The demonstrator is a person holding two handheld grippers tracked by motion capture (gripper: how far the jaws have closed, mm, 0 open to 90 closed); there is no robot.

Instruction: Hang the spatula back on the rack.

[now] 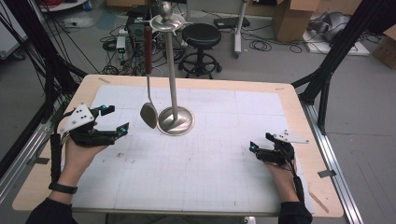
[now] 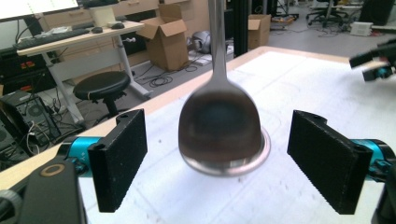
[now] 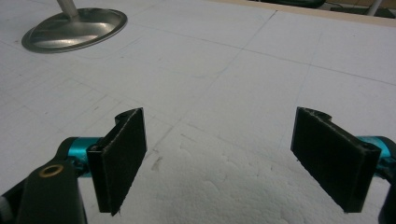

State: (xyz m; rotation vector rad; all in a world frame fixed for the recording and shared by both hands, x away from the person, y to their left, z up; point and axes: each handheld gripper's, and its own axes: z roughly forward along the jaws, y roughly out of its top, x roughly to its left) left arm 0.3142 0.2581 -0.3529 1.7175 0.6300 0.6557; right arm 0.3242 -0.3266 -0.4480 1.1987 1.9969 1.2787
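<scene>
1. Risk: ladle [image 1: 149, 113] hangs free from the top of the stand [image 1: 173, 70] and looks blurred in the left gripper view, so possibly swinging. Closing on a swinging bowl likely to clip one edge, twist it, or knock it off the hook.
2. Risk: stand tall and thin on a small round base [image 1: 175, 121]. A sideways pull on the ladle, rather than a lift clear of the hook, could tip the lot. Judgement only.
3. Risk: polished convex bowl against flat pads; slip likely if gripped on the bowl instead of the neck or handle.
4. Left claw [image 1: 111, 119]: jaws spread wide, holding nothing. Raised off the counter [image 1: 196, 163], near the left edge, aimed at the ladle.
5. Ladle relative to left claw: in the left gripper view the bowl [image 2: 219, 126] sits centred between the two pads, but farther off, not yet within them. No contact. From above, ladle just right of the claw tips, close beside the base and slightly in front of it.
6. Right claw [image 1: 259, 146]: jaws wide apart, empty, low over the counter at the right side.
7. Ladle relative to right claw: well apart. In the right gripper view, base [image 3: 74, 29] at upper left, far from the pads.
</scene>
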